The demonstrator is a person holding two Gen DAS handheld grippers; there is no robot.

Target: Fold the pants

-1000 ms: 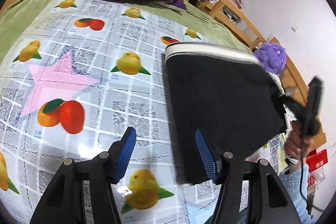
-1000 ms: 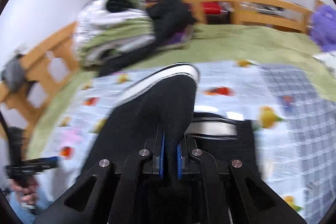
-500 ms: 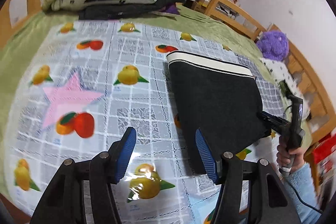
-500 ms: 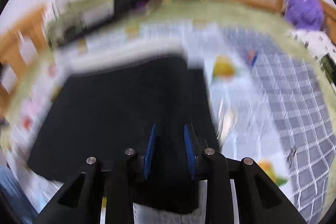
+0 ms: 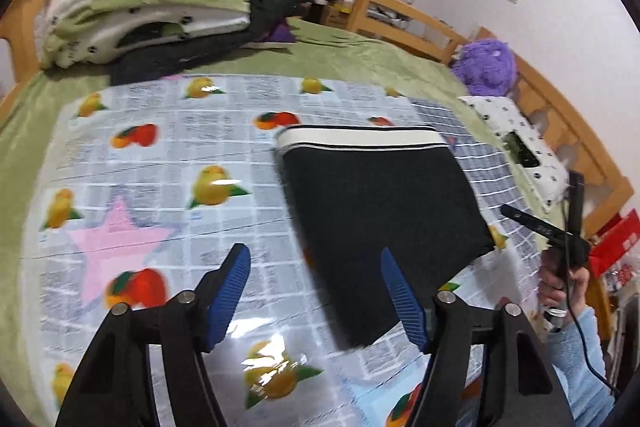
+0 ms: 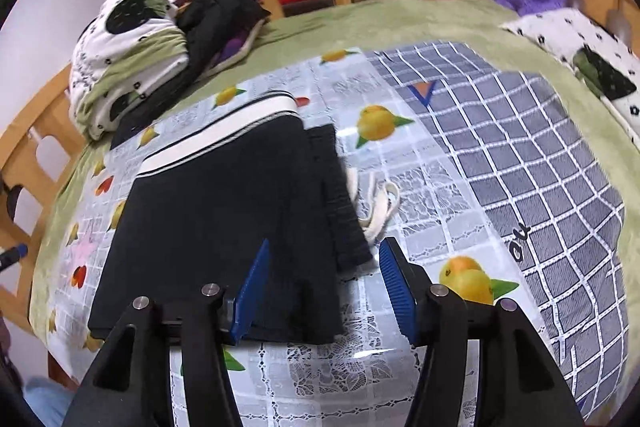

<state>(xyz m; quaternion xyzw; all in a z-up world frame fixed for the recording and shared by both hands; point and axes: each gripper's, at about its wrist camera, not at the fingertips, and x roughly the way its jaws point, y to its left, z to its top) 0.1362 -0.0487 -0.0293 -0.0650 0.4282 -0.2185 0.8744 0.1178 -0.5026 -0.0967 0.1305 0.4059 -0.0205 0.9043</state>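
- Both grippers hang spread wide, gripping nothing.
- Folded black pants (image 6: 224,211) lie flat on the fruit-print cloth (image 5: 168,163), white waistband farthest from both.
- Left gripper (image 5: 316,291) sits at their near-left corner.
- Right gripper (image 6: 324,291) hovers over their near-right edge.

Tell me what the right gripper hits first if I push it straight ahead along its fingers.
Most likely the folded black pants: their near edge lies between the right gripper fingers. Depth is unclear, so it may pass just above the cloth.
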